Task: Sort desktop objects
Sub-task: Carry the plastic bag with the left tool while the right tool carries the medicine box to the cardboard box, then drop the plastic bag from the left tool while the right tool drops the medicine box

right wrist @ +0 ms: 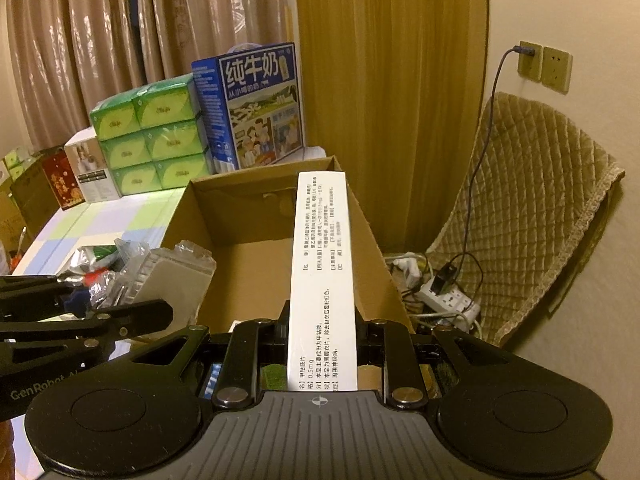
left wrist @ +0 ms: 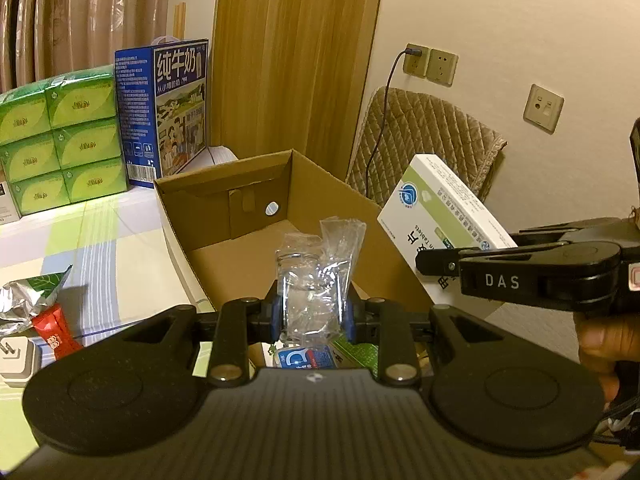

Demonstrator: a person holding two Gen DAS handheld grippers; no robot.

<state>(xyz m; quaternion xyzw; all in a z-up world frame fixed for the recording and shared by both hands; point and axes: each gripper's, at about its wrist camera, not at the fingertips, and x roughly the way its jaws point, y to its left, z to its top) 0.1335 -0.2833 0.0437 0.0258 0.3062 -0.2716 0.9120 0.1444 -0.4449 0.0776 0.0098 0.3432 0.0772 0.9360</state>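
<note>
My left gripper (left wrist: 312, 314) is shut on a crumpled clear plastic package (left wrist: 316, 276), held over the near end of an open cardboard box (left wrist: 224, 200). Small packets, one blue and white (left wrist: 304, 358), lie low under the gripper. My right gripper (right wrist: 322, 328) is shut on a long white medicine box (right wrist: 322, 264) with printed text, held over the same cardboard box (right wrist: 248, 264). In the left wrist view the medicine box (left wrist: 440, 208) and right gripper (left wrist: 436, 260) come in from the right, above the box's right wall. The left gripper with the clear package (right wrist: 160, 276) shows at left in the right wrist view.
Green tissue packs (left wrist: 60, 136) and a blue milk carton (left wrist: 164, 108) stand behind the box on the checked tablecloth (left wrist: 100, 248). A foil wrapper (left wrist: 28, 292), red packet (left wrist: 54, 332) and white adapter (left wrist: 16, 360) lie at left. A quilted chair (right wrist: 532, 216) and power strip (right wrist: 448, 300) sit right.
</note>
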